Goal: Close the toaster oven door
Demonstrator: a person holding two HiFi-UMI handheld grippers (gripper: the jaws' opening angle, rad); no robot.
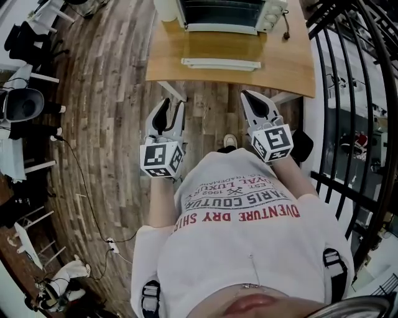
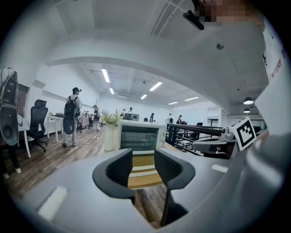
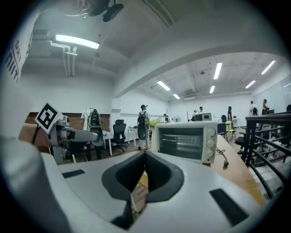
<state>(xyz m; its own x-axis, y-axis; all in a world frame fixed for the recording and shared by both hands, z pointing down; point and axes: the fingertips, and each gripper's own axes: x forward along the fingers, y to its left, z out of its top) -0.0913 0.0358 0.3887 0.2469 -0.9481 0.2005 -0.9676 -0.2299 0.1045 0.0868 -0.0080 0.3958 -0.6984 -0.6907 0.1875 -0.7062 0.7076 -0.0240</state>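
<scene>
The white toaster oven [image 1: 224, 12] stands at the far side of a wooden table [image 1: 286, 68]. Its glass door [image 1: 221, 46] lies folded down flat, with the white handle bar [image 1: 221, 63] towards me. Both grippers hang above the floor, short of the table's near edge and touching nothing. My left gripper [image 1: 174, 102] is open, and the left gripper view frames the oven [image 2: 138, 136] and door handle [image 2: 143, 170] through its gap [image 2: 143, 166]. My right gripper [image 1: 247, 95] is shut and empty, its tips [image 3: 145, 157] meeting below and left of the oven [image 3: 186, 141].
A white vase [image 1: 165, 9] with flowers stands left of the oven. The oven's cord [image 1: 286, 28] trails on the table to the right. A black railing [image 1: 348, 93] runs along the right. Office chairs [image 2: 38, 123] and standing people [image 2: 70, 116] are further back.
</scene>
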